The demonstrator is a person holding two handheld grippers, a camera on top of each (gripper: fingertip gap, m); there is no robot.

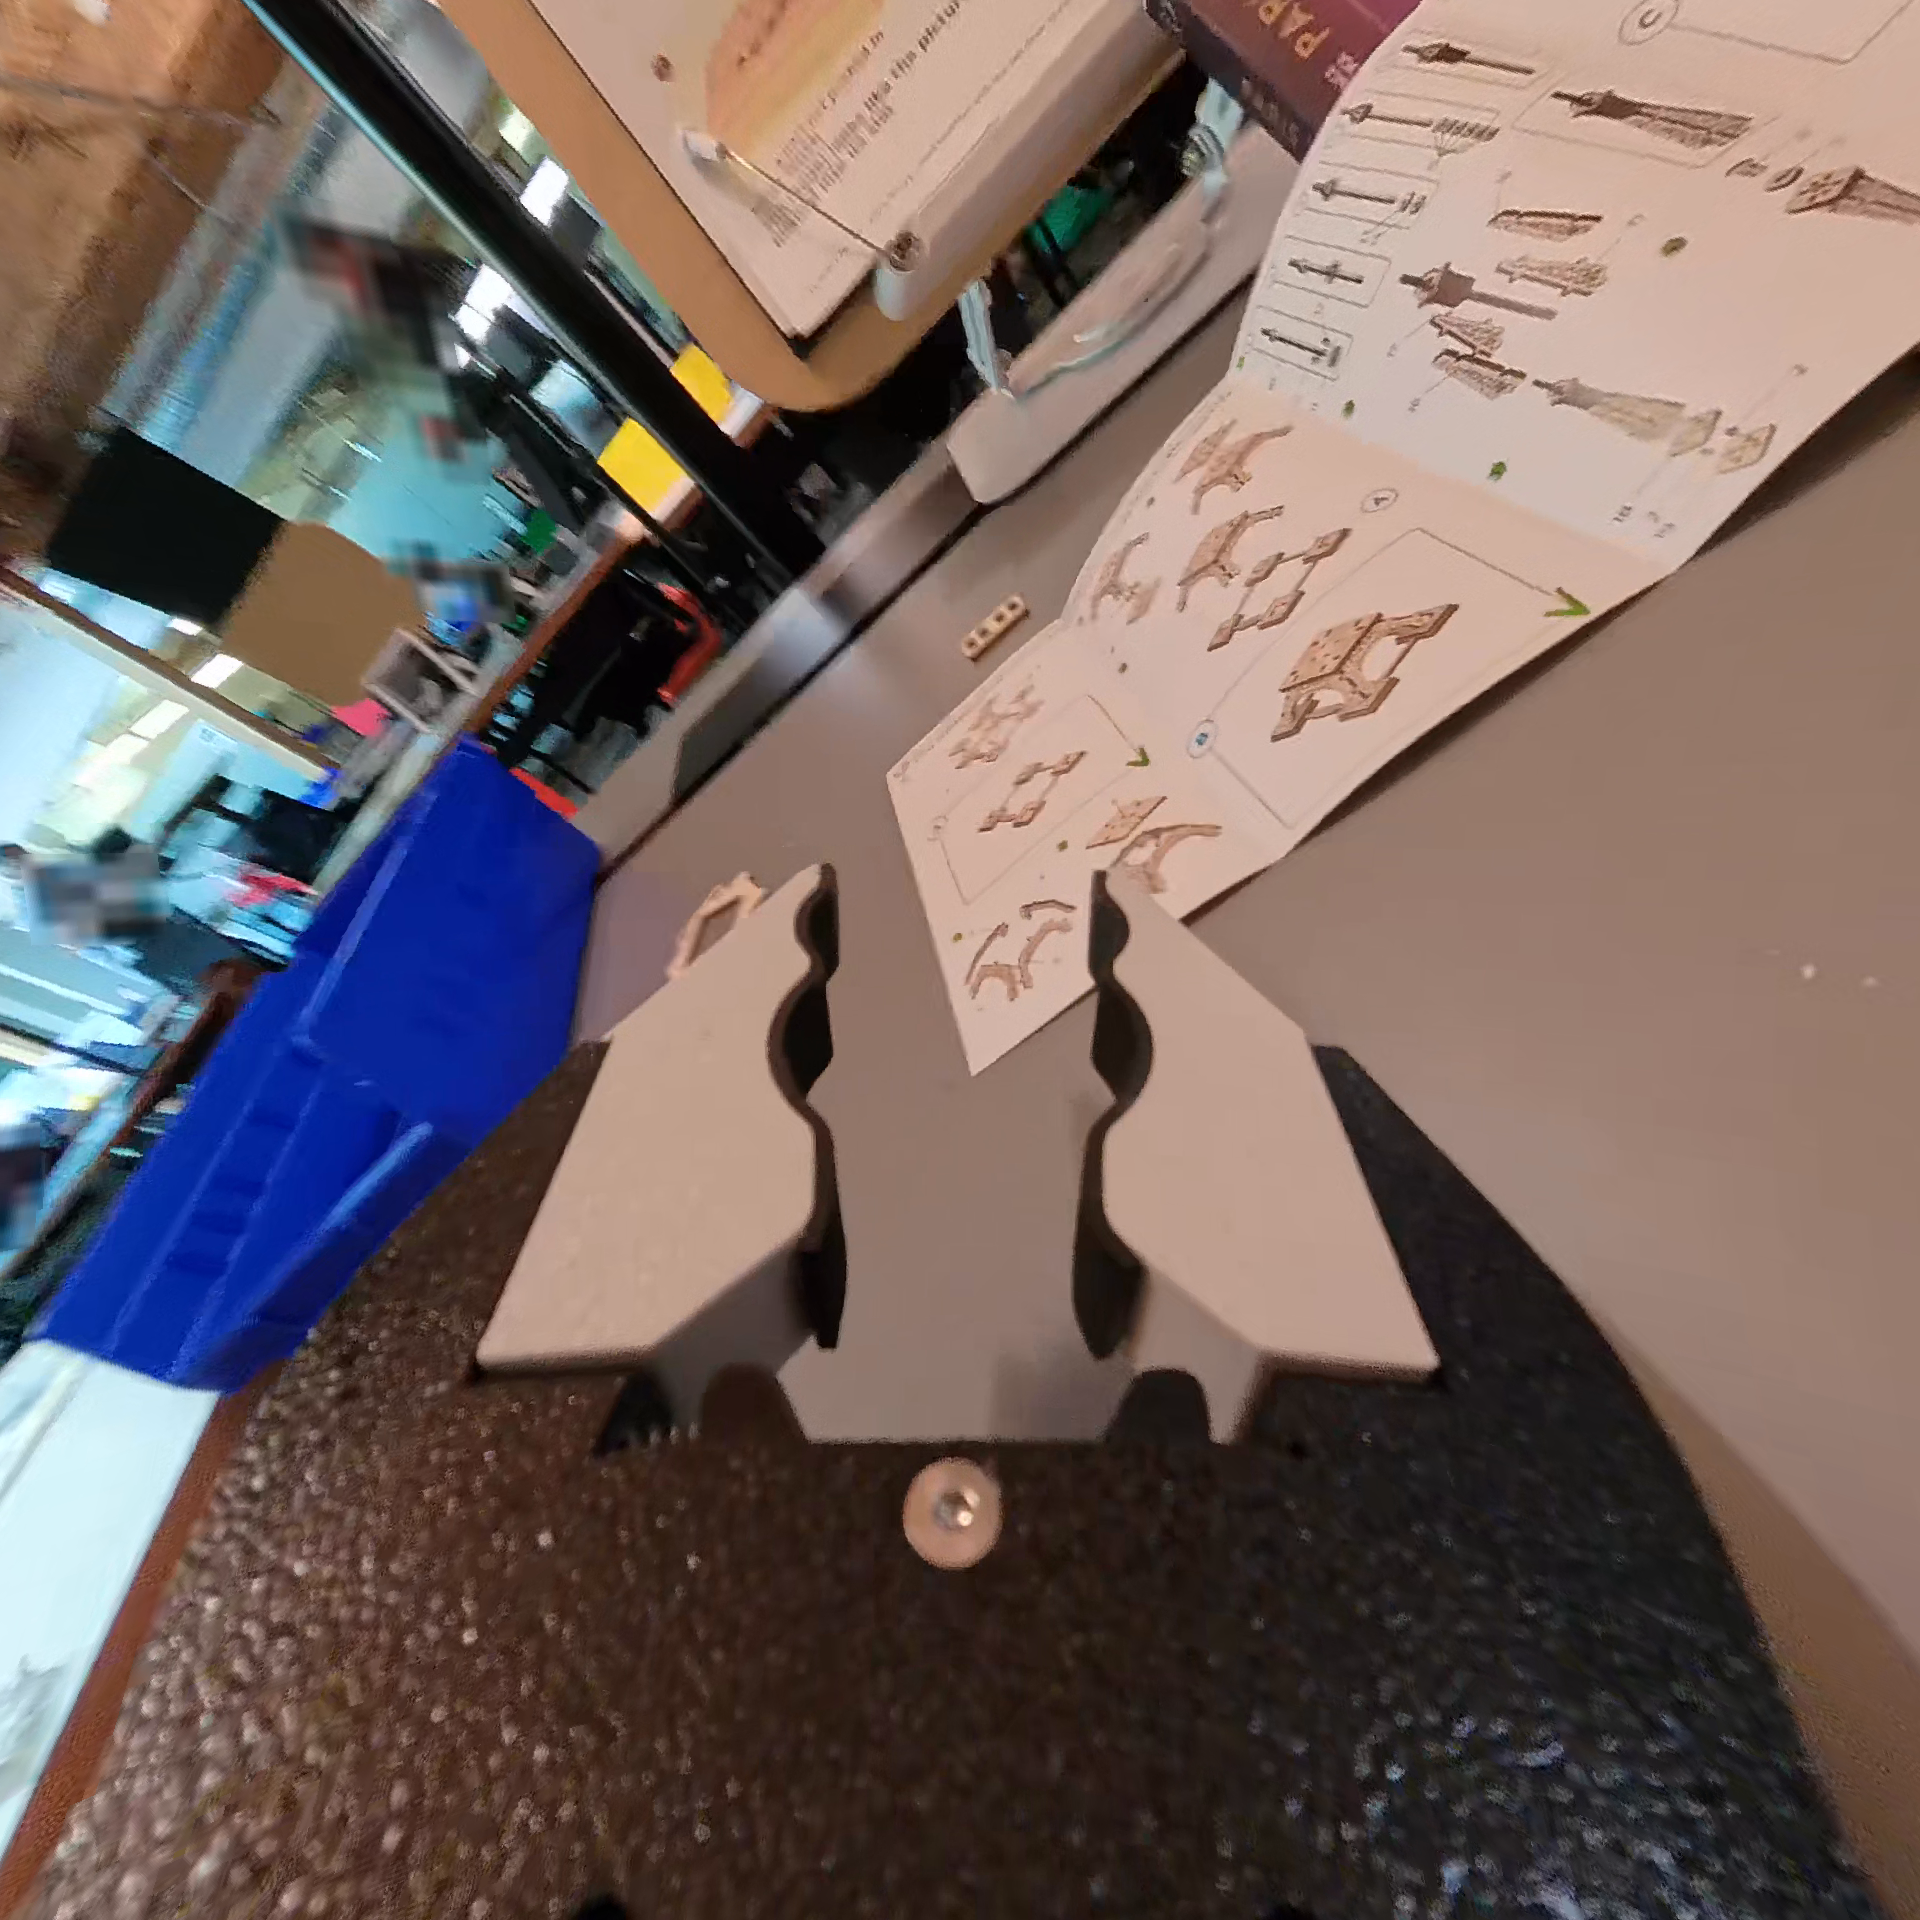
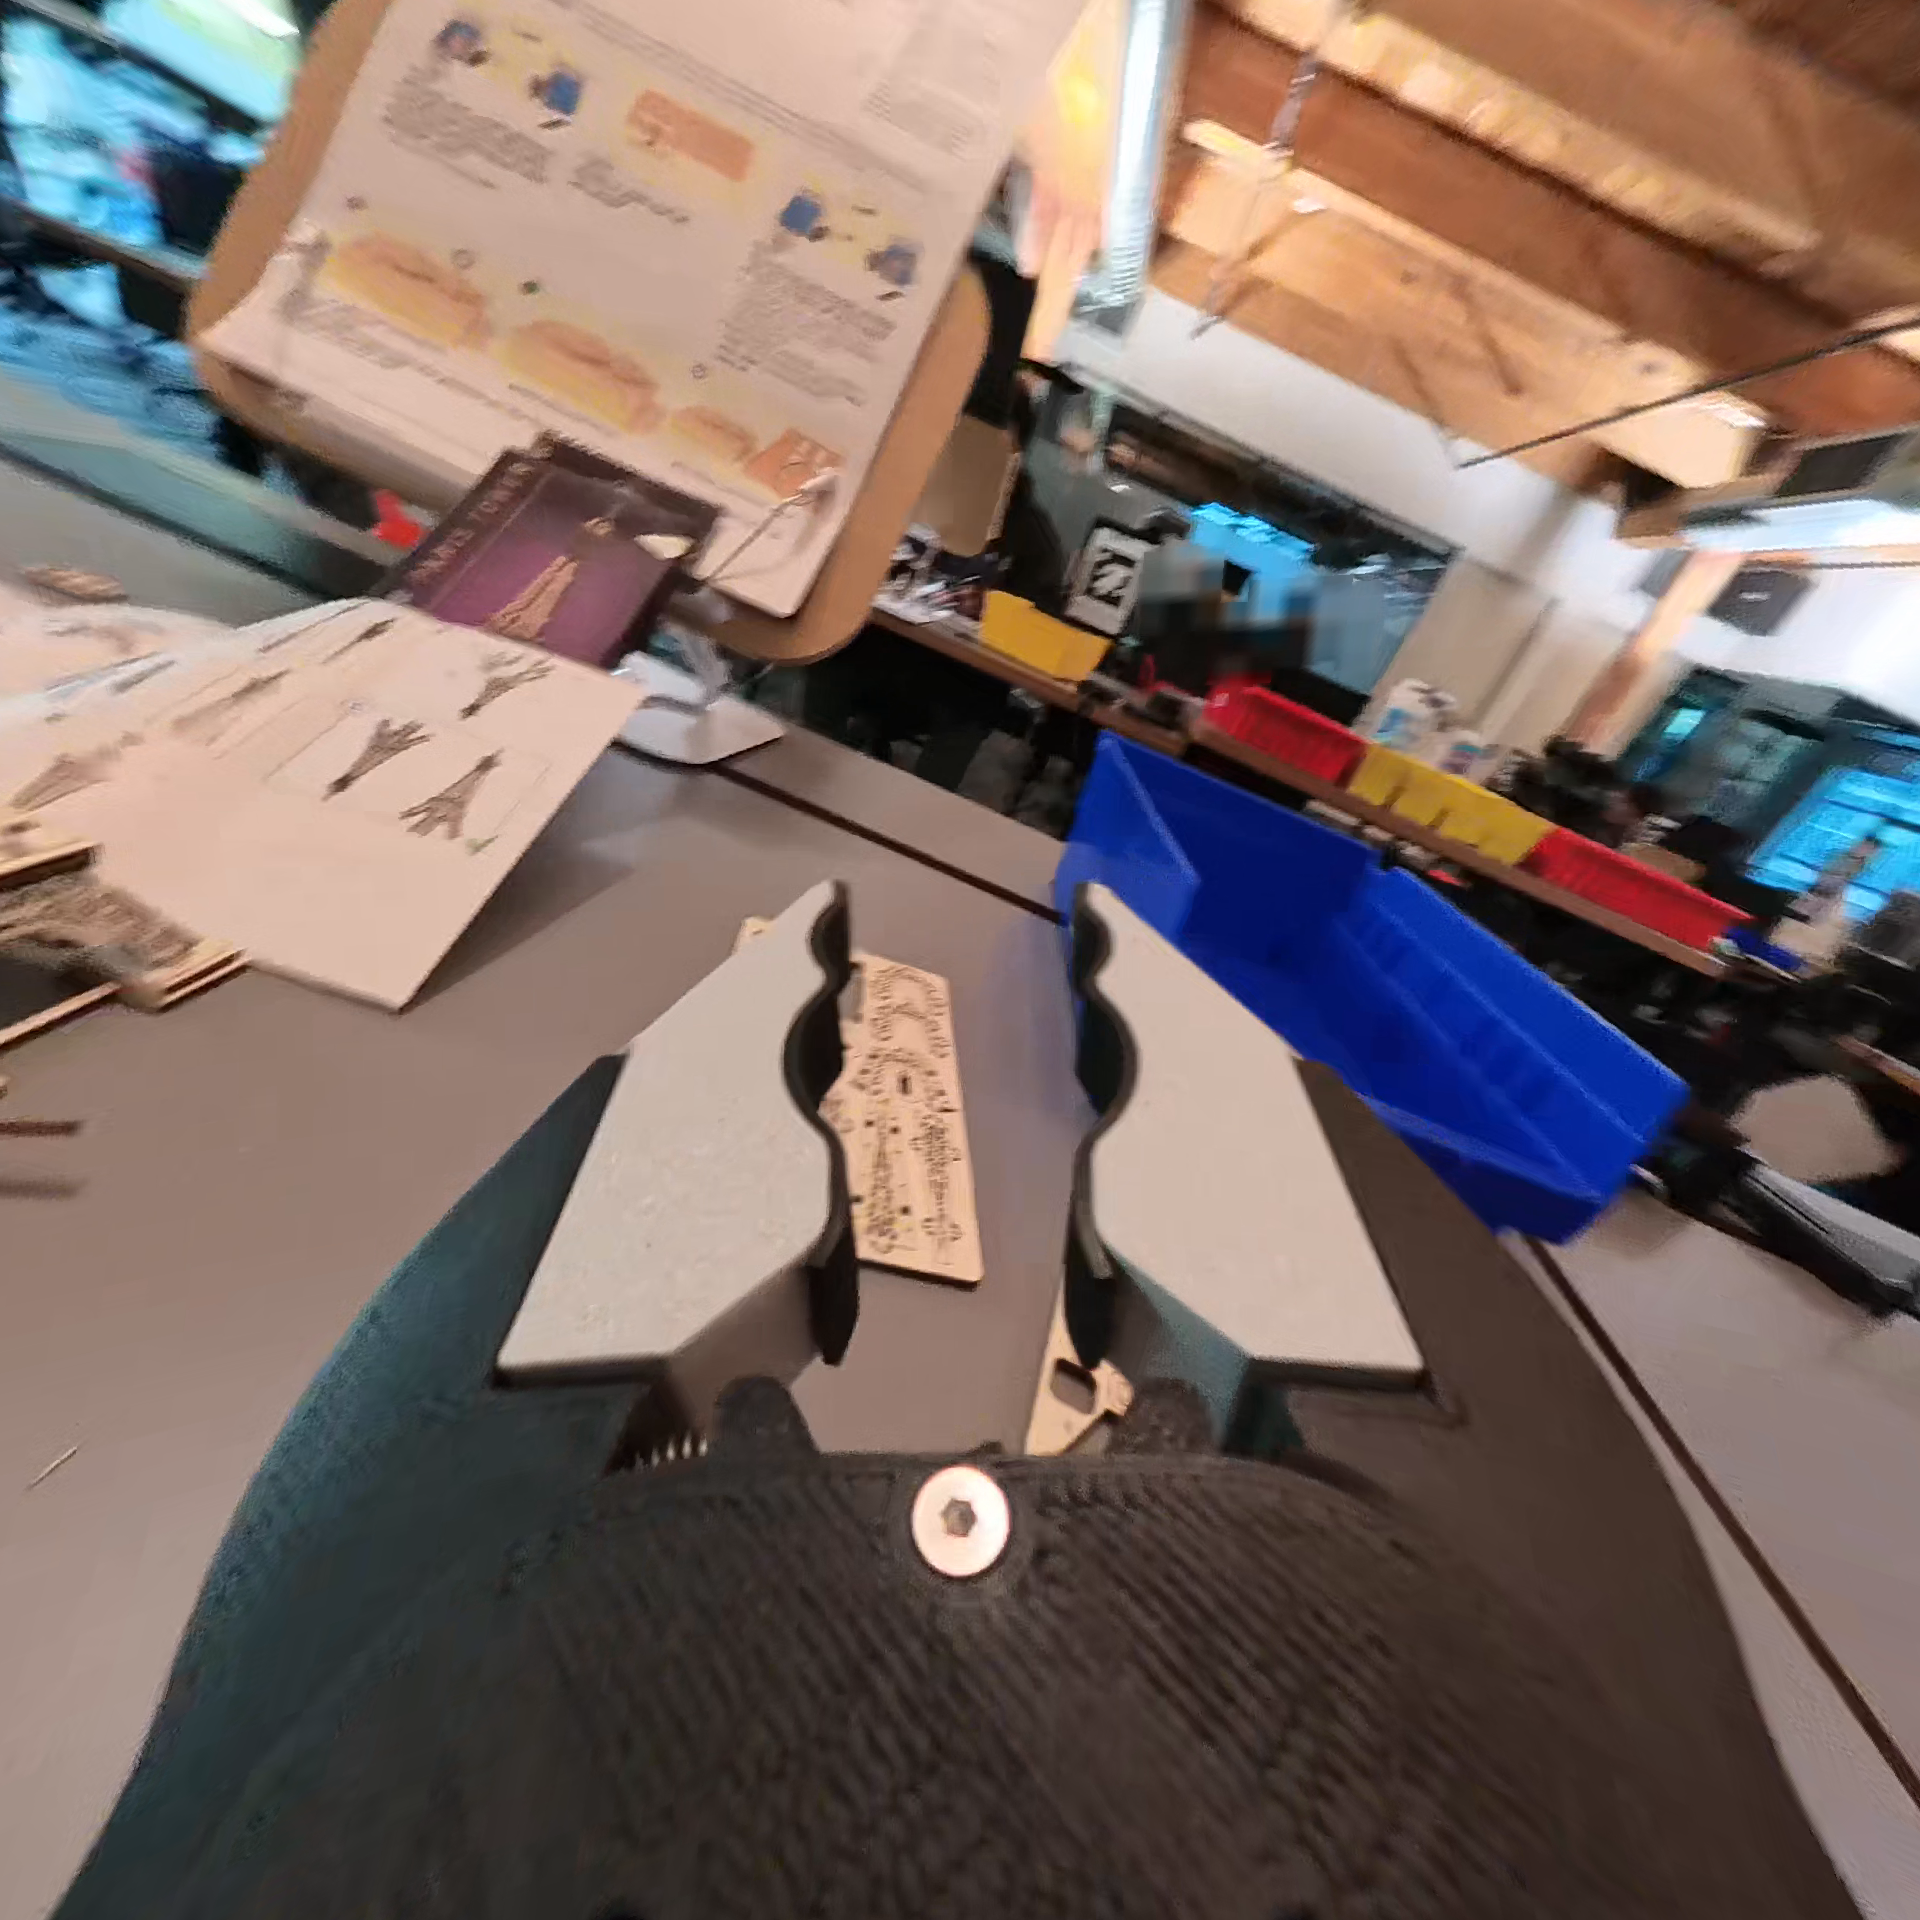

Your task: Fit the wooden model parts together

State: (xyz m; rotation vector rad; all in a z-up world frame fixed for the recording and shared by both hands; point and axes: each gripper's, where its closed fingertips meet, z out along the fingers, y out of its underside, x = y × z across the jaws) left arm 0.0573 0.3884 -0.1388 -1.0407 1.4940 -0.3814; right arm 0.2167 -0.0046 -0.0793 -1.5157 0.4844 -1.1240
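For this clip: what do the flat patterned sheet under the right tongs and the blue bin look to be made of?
The sheet looks like thin pale plywood, matt, with fine dark cut lines, probably laser-cut. The blue bin looks like moulded plastic: even colour, slight sheen, ribbed walls.

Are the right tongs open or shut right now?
Open. The right tongs show a clear gap between the fingers, with a flat wooden sheet lying on the table beneath, ungripped.

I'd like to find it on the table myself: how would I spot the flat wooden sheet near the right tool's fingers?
Start at the big blue plastic bin on the grey table. Just left of it lies a thin pale rectangular wooden sheet, flat on the table. Unlike the white paper instruction sheet farther left, it is laser-cut with small part outlines.
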